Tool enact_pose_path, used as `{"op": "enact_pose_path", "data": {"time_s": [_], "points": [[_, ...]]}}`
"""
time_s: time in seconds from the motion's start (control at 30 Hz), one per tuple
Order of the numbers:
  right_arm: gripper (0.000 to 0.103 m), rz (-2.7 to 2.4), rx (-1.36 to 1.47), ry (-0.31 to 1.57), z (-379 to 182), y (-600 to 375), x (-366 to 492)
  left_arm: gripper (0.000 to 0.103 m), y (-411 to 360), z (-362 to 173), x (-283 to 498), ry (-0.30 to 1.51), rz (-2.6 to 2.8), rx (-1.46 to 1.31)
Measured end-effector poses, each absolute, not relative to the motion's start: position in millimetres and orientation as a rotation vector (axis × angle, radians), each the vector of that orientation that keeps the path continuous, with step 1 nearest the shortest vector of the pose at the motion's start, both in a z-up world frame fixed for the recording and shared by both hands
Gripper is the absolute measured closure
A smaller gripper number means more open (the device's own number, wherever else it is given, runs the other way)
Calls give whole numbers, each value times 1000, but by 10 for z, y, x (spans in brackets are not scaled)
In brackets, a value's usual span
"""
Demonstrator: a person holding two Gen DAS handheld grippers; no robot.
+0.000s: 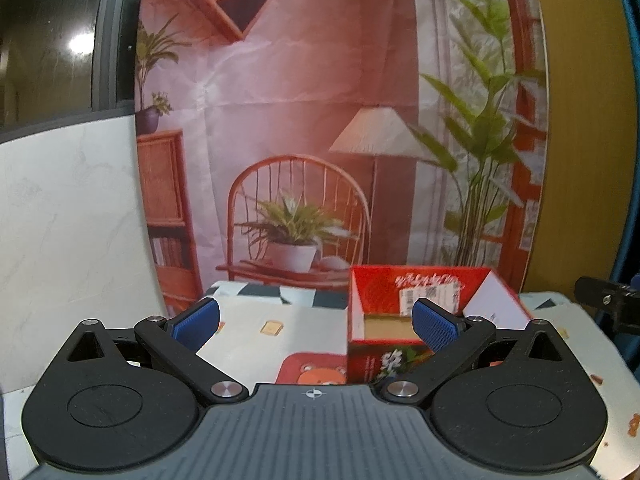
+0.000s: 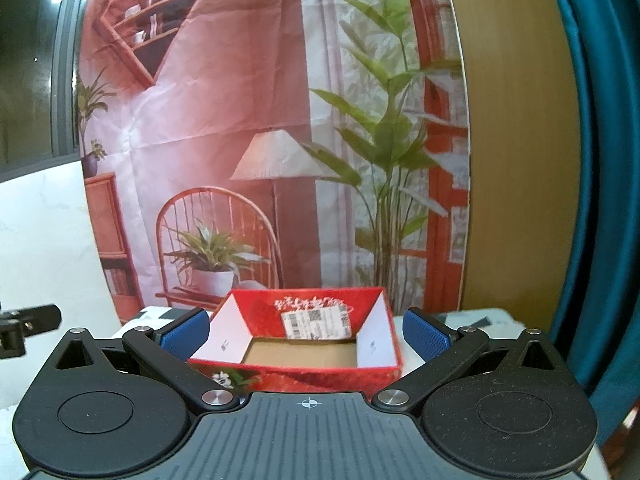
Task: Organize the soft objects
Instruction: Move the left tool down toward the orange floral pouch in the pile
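Observation:
A red open cardboard box (image 2: 296, 344) stands on the table straight ahead of my right gripper (image 2: 306, 334), which is open and empty, its blue pads either side of the box. The box looks empty, with a brown floor and a barcode label on its far wall. In the left wrist view the same box (image 1: 400, 316) stands ahead and to the right. My left gripper (image 1: 316, 322) is open and empty, with its right pad (image 1: 436, 324) in front of the box. No soft object shows apart from a red bear-print item (image 1: 316, 372) lying flat by the box, partly hidden.
A printed room backdrop (image 1: 320, 120) hangs behind the table (image 1: 248, 328), which has a patterned cloth. A white wall (image 1: 68, 220) is to the left, a wooden panel (image 2: 512, 140) and a blue curtain (image 2: 592, 160) to the right. The other gripper's black edge (image 1: 608, 300) shows at far right.

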State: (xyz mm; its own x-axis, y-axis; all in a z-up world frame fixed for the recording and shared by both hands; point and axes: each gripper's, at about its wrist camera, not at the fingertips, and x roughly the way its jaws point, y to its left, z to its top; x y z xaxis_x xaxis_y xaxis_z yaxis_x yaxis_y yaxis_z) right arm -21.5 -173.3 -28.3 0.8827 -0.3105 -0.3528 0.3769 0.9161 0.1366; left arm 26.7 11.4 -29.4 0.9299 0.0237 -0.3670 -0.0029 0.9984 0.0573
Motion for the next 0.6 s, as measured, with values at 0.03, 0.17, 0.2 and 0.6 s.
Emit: {"op": "enact_pose_path", "data": {"time_s": [0.03, 0.17, 0.2, 0.6], "points": [[0, -352, 219, 326, -329, -1742, -214, 0, 124, -350, 299, 385, 18, 57], [0, -329, 249, 322, -563, -1754, -176, 0, 160, -546, 363, 401, 23, 65], [0, -328, 250, 321, -627, -1753, -160, 0, 155, -596, 372, 399, 23, 73], [0, -316, 295, 299, -1422, -1802, -133, 0, 127, -1320, 577, 509, -14, 102]]}}
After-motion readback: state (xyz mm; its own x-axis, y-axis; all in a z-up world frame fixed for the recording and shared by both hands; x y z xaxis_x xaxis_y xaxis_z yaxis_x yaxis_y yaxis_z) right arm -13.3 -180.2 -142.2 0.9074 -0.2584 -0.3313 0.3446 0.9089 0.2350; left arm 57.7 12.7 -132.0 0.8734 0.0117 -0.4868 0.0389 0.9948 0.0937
